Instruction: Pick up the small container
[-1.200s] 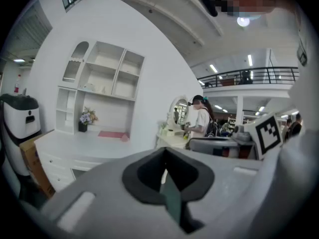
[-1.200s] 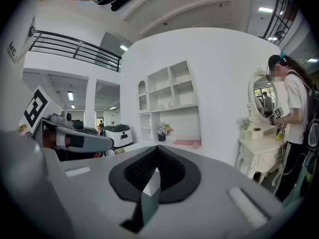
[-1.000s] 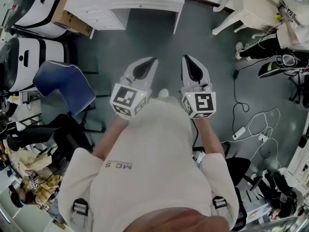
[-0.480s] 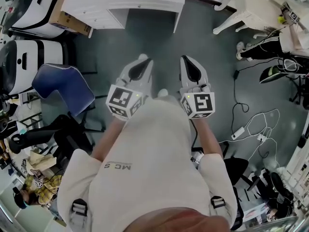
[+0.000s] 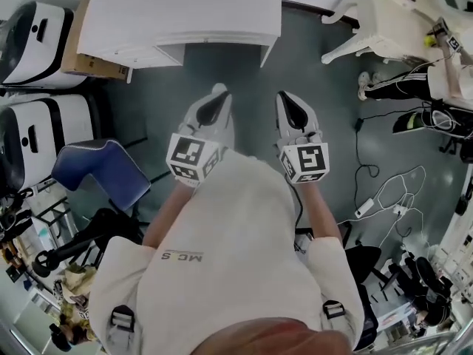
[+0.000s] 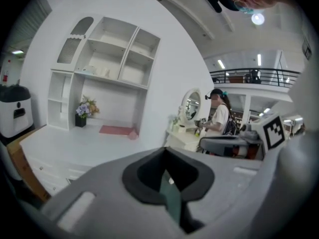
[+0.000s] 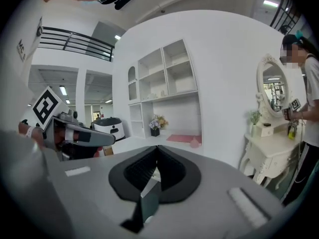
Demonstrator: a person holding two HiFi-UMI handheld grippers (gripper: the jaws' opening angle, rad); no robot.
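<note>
Grey floor (image 5: 222,72) lies open before the tabletop (image 5: 185,6); left hand-held gripper (image 5: 217,93) and right hand-held gripper (image 5: 285,98) hover there, jaws pressed together. On the tabletop the small container (image 7: 194,142) sits just beside a pink mat (image 7: 178,138).

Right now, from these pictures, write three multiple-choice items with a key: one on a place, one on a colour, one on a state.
1. In the head view, the blue chair stands: A) to the person's left B) to the person's right C) on the desk.
2. The mat on the desk is: A) green B) pink C) black.
3. The left hand-held gripper and right hand-held gripper are: A) both open B) holding a container C) both shut, empty.
Key: 1 A, it sits on the floor at the picture's left; 2 B, both gripper views show it pink; 3 C, each gripper view shows jaws together with nothing between.
</note>
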